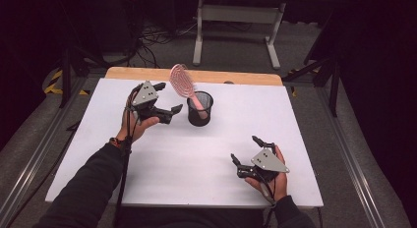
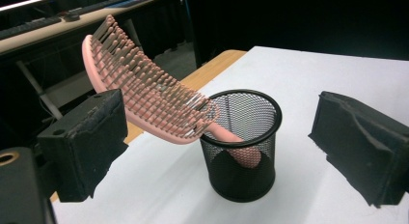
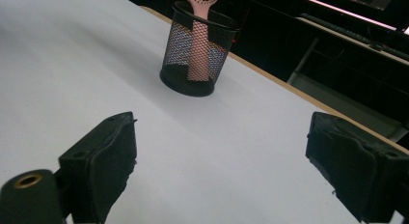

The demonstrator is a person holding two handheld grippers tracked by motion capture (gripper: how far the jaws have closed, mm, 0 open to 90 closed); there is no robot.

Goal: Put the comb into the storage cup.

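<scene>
A pink hairbrush (image 1: 182, 82) (image 2: 144, 89) stands handle-down in a black mesh cup (image 1: 199, 109) (image 2: 239, 142) (image 3: 198, 52), its bristled head leaning out over the rim to the left. My left gripper (image 1: 168, 98) (image 2: 217, 142) is open just left of the cup, its jaws wide apart and holding nothing. My right gripper (image 1: 246, 149) (image 3: 217, 171) is open near the table's front right, well short of the cup, with bare table between its jaws.
The cup stands on a white table top (image 1: 196, 154) with a wooden strip (image 1: 236, 76) along its far edge. Beyond the table is a white desk frame (image 1: 236, 21) on a grey floor with cables.
</scene>
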